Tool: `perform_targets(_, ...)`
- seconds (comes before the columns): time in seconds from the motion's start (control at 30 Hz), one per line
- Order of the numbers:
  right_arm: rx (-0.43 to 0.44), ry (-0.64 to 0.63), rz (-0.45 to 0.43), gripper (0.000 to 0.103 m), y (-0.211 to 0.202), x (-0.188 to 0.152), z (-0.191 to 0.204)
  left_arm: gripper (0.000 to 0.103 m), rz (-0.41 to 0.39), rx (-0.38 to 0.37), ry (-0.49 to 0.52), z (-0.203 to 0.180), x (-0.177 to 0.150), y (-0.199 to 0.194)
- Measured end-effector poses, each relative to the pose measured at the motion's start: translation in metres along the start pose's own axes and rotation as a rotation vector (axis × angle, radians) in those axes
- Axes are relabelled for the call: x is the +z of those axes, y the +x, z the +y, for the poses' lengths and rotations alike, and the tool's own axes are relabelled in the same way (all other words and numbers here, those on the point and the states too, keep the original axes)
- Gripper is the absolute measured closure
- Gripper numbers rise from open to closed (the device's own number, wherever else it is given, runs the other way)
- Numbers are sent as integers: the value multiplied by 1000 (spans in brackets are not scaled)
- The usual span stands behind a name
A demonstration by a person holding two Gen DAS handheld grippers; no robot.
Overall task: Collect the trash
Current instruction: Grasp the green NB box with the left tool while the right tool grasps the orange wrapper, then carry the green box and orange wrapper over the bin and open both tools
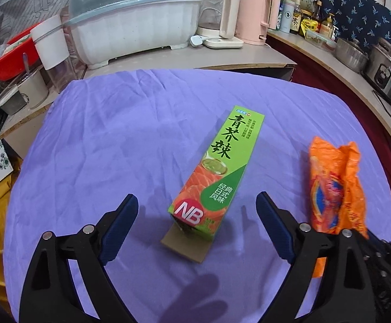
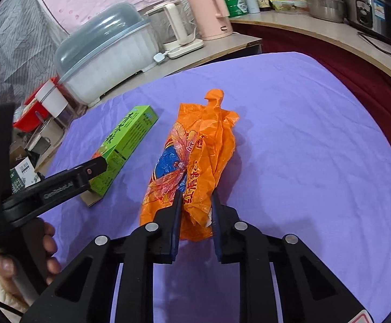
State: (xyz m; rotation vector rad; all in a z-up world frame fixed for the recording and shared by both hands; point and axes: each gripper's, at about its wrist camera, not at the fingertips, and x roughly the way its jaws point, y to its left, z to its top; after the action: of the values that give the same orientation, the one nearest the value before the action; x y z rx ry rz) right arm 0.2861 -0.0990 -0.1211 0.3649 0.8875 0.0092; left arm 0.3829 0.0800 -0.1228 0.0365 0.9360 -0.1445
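Observation:
A green carton (image 1: 217, 172) with an open brown flap lies lengthwise on the purple cloth (image 1: 114, 140). My left gripper (image 1: 196, 197) stands open, one blue pad on each side of the carton's near end, neither touching it. To the carton's right lies a crumpled orange plastic bag (image 1: 335, 185). In the right wrist view, my right gripper (image 2: 196, 195) is shut on the near end of the orange bag (image 2: 198, 148), which bunches between the pads. The green carton (image 2: 125, 145) lies to its left, where one of the left gripper's fingers (image 2: 93, 168) and the hand holding it show.
Behind the cloth stand a white dish drainer with a grey dome lid (image 1: 130, 21), a glass kettle (image 1: 217, 13) and a pink kettle (image 1: 254, 13). A red basin (image 1: 9, 53) sits at the far left. Bottles and steel pots (image 1: 351, 53) line the curved counter on the right.

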Motion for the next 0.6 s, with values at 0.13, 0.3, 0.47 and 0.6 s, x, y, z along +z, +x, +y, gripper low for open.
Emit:
perform_targets(0.13,-5,14,-6,84,-7,-1,-9,24,18,1,8,-2,-1,10)
perform_targets(0.3,-12,33,-14,84,-16,-5,-17,56,66,-19,20,-11,-6,12)
perform_targets(0.47,-19,44,-33,84,-35,-8,-25,59,42,-24,21,-24,-13,-13)
perform_targets(0.6,-25,58,-61,84,-58,-10,-34,62,14,-36,32,-40,-17,-42)
